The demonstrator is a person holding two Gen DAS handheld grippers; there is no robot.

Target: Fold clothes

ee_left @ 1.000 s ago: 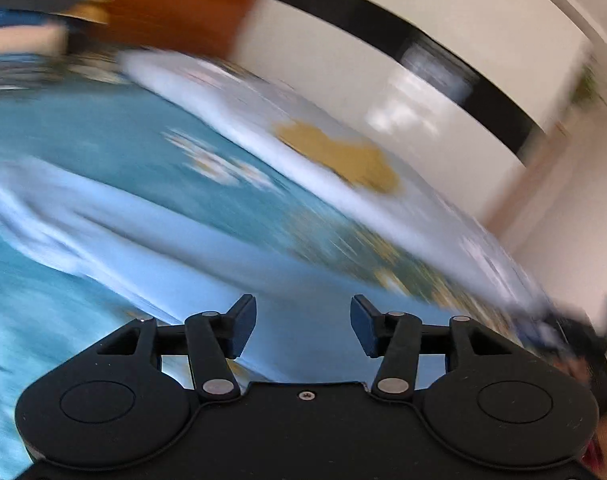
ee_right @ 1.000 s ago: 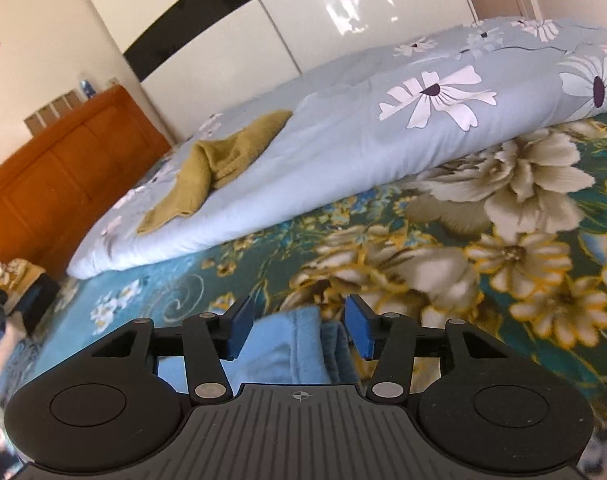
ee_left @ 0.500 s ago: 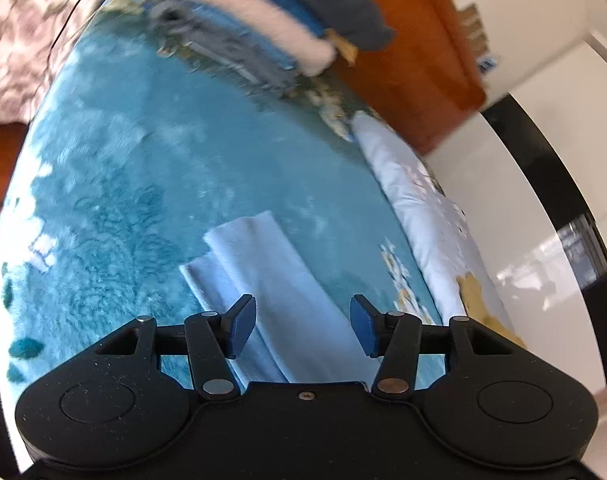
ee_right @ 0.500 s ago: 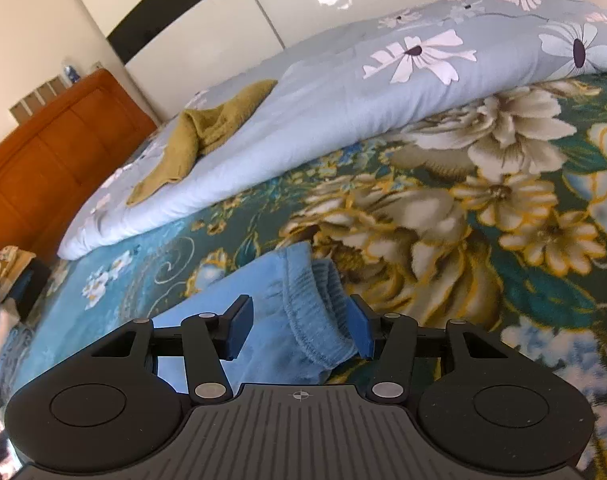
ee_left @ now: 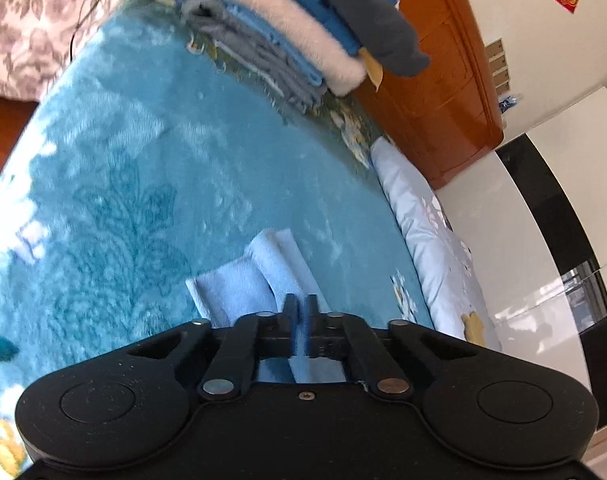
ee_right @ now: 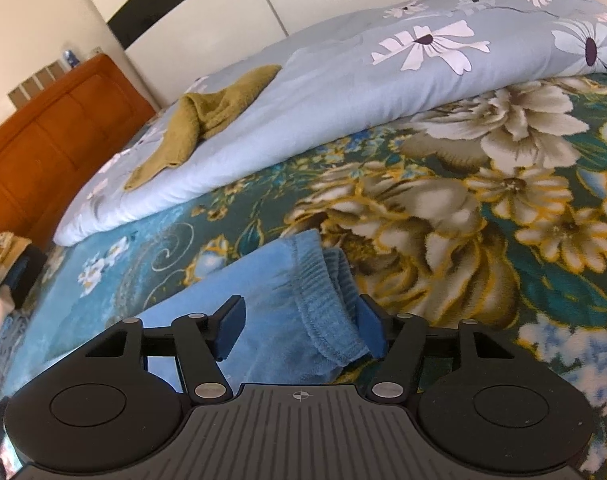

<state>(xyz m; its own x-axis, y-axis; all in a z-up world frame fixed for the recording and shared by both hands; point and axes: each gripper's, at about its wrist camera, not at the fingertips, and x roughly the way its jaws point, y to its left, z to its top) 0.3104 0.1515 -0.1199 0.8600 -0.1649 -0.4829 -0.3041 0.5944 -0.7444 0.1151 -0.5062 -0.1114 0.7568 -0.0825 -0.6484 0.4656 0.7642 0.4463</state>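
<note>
Folding is under way on a pale blue fleece garment [ee_left: 239, 292], which lies flat on the teal floral plush blanket [ee_left: 143, 184] covering the bed. On the left side, one end of the garment is seen as two narrow layered strips, and the left gripper [ee_left: 300, 312] has just clamped onto them: its jaws are drawn tightly together with a thin fold of the blue cloth caught between the pads. Beyond it, near the orange wooden headboard [ee_left: 443, 92], a stack of folded clothes [ee_left: 287, 36] in grey, blue and cream is seen, well apart from the garment.

On the right side, the gathered, stitched band of the same garment [ee_right: 315, 300] lies between the fingers of the right gripper [ee_right: 299, 326], whose jaws have just been widening and stand apart; the right pad is close against the bunched cloth, but no pinch is made. Further back, a grey-blue flowered quilt [ee_right: 323, 92] carries a crumpled mustard towel [ee_right: 207, 116].

For the step to go well, the right jaws would best be lowered over the full thickness of the band and closed on all layers, so that neither slips free. Both ends should then be lifted together and kept taut, so that one end can be carried evenly over the other with edges aligned. A grip on only the top layer would probably let the fold open.
</note>
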